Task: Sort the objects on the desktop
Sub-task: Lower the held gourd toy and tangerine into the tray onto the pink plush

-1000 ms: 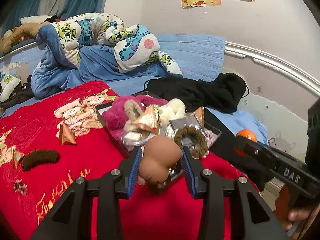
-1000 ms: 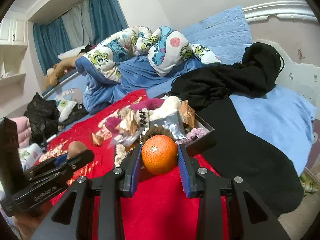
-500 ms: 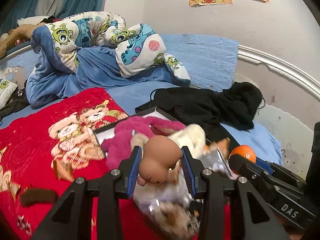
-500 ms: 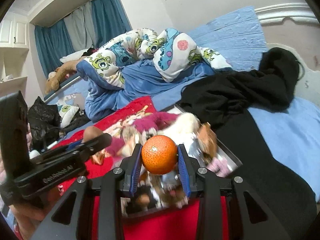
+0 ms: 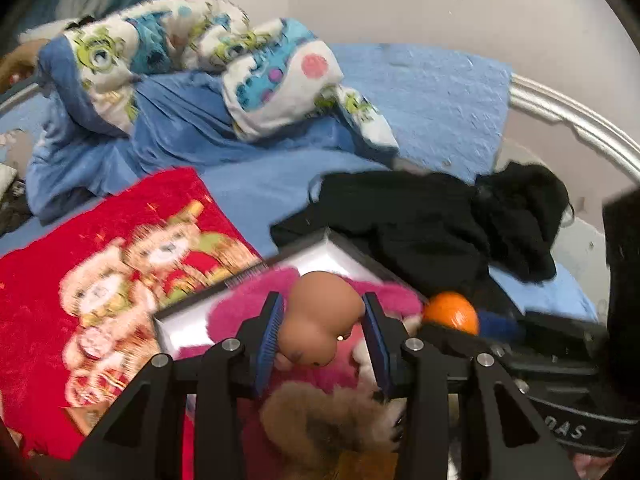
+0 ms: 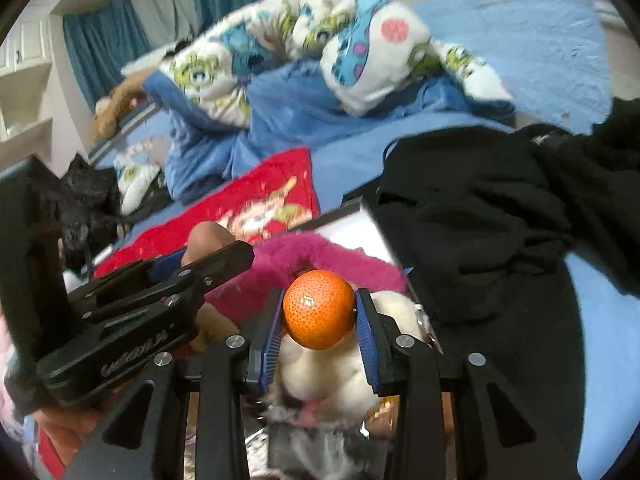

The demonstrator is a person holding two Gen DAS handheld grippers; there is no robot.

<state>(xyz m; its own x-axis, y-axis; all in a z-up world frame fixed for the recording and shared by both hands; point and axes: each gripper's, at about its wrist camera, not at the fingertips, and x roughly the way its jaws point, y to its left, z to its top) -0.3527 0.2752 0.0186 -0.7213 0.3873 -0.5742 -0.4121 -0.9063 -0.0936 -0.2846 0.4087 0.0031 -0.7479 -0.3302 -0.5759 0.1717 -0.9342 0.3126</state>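
Observation:
My left gripper (image 5: 323,322) is shut on a tan rubber doll head (image 5: 320,324), held over a dark tray (image 5: 328,248) full of soft things. My right gripper (image 6: 318,312) is shut on an orange (image 6: 319,309), also above the tray (image 6: 364,222). In the left wrist view the orange (image 5: 451,316) shows just to the right, in the other gripper's blue pads. In the right wrist view the left gripper (image 6: 200,258) reaches in from the left with the doll head (image 6: 208,240) at its tip. A pink furry item (image 5: 248,312) and a brown fuzzy item (image 5: 320,424) lie in the tray.
The tray sits on a red bear-print blanket (image 5: 100,280) on a blue bed. Black clothing (image 5: 432,220) lies right of and behind the tray. A cartoon-print duvet (image 5: 192,60) is piled at the back. A white fluffy thing (image 6: 340,372) lies under the right gripper.
Both grippers have moved forward from the blanket's near part to over the tray, each still holding its object. The tray and its contents now fill the lower part of both views.

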